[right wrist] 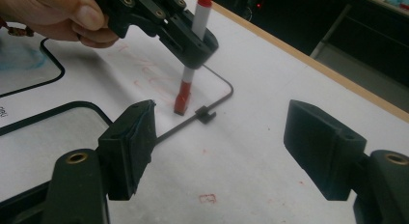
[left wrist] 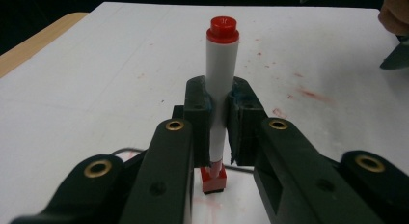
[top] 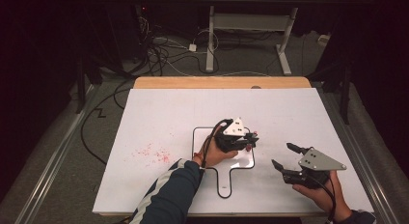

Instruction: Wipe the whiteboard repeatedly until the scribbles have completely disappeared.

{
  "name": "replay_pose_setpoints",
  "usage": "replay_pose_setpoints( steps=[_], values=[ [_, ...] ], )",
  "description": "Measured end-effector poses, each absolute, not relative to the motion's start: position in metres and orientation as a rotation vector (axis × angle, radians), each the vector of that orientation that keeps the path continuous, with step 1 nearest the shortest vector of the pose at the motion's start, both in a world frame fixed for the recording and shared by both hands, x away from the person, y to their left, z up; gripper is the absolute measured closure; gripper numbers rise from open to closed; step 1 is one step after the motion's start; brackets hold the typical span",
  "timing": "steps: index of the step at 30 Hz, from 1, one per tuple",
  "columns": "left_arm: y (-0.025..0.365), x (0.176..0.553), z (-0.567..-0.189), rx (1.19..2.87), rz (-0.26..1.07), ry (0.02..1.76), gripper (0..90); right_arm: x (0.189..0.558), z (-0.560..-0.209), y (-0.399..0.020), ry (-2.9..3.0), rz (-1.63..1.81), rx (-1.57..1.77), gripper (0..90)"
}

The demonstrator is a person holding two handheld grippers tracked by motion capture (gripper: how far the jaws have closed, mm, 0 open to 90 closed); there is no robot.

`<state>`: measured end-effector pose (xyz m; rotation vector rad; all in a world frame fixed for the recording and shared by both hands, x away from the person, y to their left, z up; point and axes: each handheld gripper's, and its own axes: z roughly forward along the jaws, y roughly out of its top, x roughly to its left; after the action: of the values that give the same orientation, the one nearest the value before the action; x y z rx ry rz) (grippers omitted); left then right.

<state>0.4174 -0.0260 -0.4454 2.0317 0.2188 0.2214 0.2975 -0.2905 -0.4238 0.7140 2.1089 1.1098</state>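
Observation:
A white marker (left wrist: 222,69) with a red cap stands upright, its red lower end resting on the small black-rimmed whiteboard (top: 224,194). My left gripper (left wrist: 221,96) is shut on the marker's barrel, and a hand holds that gripper over the board's right part (top: 249,143). In the right gripper view the marker (right wrist: 185,84) stands just inside the board's rim (right wrist: 226,86), with faint red strokes beside its tip. My right gripper (right wrist: 219,147) is open with nothing between its jaws. It hovers to the right of the board (top: 282,155).
Red smears (top: 154,154) mark the white table sheet left of the board. A small black clip (right wrist: 206,114) sits on the board's rim. The wooden table edge (top: 222,82) runs along the far side, with cables and a desk frame (top: 284,45) on the floor beyond.

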Motion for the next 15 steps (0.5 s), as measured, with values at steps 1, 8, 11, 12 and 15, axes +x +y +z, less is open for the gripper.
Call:
replay_pose_setpoints(
  steps=[1, 8, 11, 12, 15],
  values=[
    [-0.022, 0.418, -0.446, 2.023, 0.211, 0.233, 79.0, 0.297, -0.423, -0.290, 2.107, 1.109, 0.714, 28.1],
    [-0.004, 0.415, -0.444, 2.053, 0.217, 0.222, 78.9, 0.297, -0.424, -0.288, 2.112, 1.106, 0.708, 28.1],
    [0.003, 0.414, -0.443, 2.066, 0.214, 0.221, 79.0, 0.297, -0.423, -0.286, 2.112, 1.105, 0.698, 28.1],
    [0.005, 0.414, -0.443, 2.073, 0.216, 0.219, 79.0, 0.297, -0.424, -0.286, 2.114, 1.106, 0.699, 28.1],
    [0.012, 0.414, -0.440, 2.097, 0.229, 0.219, 79.0, 0.298, -0.425, -0.285, 2.120, 1.102, 0.700, 28.1]
  ],
)
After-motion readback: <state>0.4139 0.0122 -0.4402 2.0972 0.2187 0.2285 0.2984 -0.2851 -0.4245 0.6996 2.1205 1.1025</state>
